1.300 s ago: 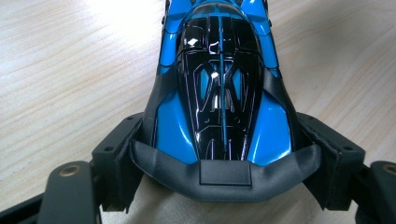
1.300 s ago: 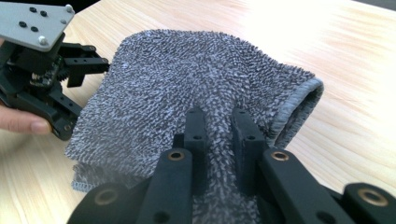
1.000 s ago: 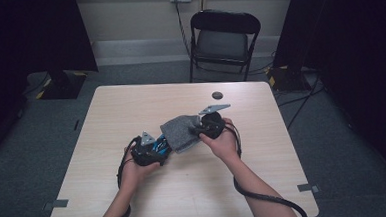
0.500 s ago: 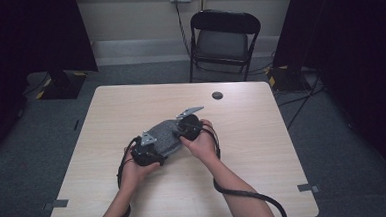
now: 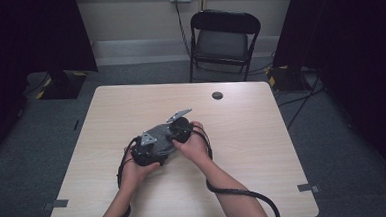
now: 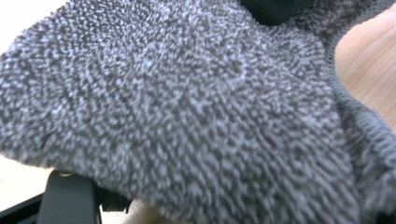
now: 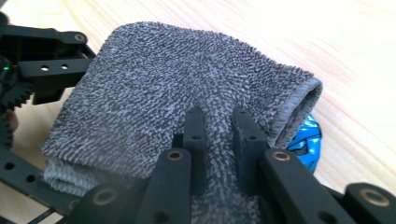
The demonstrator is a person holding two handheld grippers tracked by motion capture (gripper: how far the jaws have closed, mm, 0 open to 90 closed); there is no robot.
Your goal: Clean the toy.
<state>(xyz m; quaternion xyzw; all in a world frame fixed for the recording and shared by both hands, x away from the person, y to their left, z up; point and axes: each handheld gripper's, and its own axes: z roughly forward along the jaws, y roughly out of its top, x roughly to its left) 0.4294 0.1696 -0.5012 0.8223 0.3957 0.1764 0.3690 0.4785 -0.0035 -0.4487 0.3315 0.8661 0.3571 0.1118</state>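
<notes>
Both hands are in tight at the middle of the tabletop (image 5: 263, 150), and the grey towel (image 7: 177, 98) is bunched right between the two grippers. Over to the right gripper (image 7: 219, 126): its fingers (image 7: 194, 135) are pinching a ridge of the towel's pile, the cloth gathered up between the two black tips. A folded, hemmed edge of the towel curls open on one side, and just under that edge peeks a shiny blue thing (image 7: 306, 140), lying on the wood and partly covered by the cloth. The left gripper (image 5: 145, 152) sits just beside the right one in the high view, the towel draped over its front; from its own camera the grey pile hangs so close that I cannot tell how its fingers stand. Farther up the tabletop, well apart from the hands, lies a small dark round thing (image 5: 217, 95), and a black folding chair (image 5: 222, 39) stands beyond the far edge.
</notes>
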